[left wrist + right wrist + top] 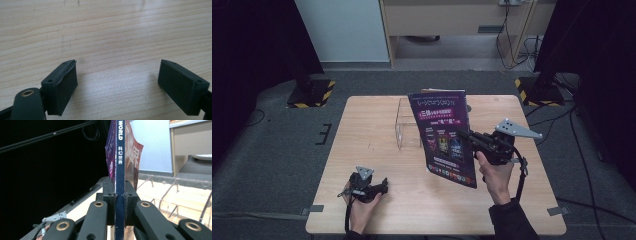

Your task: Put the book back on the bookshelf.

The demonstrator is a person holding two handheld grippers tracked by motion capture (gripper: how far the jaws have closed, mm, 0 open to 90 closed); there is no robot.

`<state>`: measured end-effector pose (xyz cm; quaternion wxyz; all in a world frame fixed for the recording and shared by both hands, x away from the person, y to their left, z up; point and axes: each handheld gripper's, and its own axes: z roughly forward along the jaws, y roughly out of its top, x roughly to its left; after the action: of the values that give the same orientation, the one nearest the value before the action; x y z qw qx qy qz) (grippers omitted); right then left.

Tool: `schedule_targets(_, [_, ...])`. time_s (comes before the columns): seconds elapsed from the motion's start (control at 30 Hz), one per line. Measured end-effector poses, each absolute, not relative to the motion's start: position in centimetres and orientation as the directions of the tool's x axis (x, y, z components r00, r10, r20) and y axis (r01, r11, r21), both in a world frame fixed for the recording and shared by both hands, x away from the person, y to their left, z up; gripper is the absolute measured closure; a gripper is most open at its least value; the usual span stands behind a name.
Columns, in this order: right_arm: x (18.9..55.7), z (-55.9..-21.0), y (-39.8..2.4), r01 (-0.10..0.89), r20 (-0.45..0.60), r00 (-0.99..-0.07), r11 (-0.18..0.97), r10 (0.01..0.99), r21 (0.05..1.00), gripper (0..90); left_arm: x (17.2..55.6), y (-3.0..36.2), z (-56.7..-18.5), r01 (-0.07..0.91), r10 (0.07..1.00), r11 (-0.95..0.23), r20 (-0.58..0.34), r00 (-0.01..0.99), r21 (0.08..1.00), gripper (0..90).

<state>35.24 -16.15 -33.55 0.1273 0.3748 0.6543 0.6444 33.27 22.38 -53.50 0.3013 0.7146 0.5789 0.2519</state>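
Right tool [120, 195] clamping upright magazine [445, 137] beside clear rack [404, 125].

The high view looks forward and down from above the person's side, taking in the whole table [377, 125] and the floor beyond. The left gripper view sits low and close over the bare tabletop [107, 32], aimed down along its own jaws. The right gripper view faces level across the table, and both it and the high view catch the magazine [119, 170] and the clear rack [404, 125].
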Motion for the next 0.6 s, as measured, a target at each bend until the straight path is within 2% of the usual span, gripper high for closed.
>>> schedule_targets(0.6, [35.7, -30.8, -18.6, 0.258, 0.275, -0.632, -0.138, 0.725, 0.956, 84.4, 33.3, 22.4, -53.5, 0.677, 0.978, -0.149, 0.009, 0.206, 0.721, 13.6])
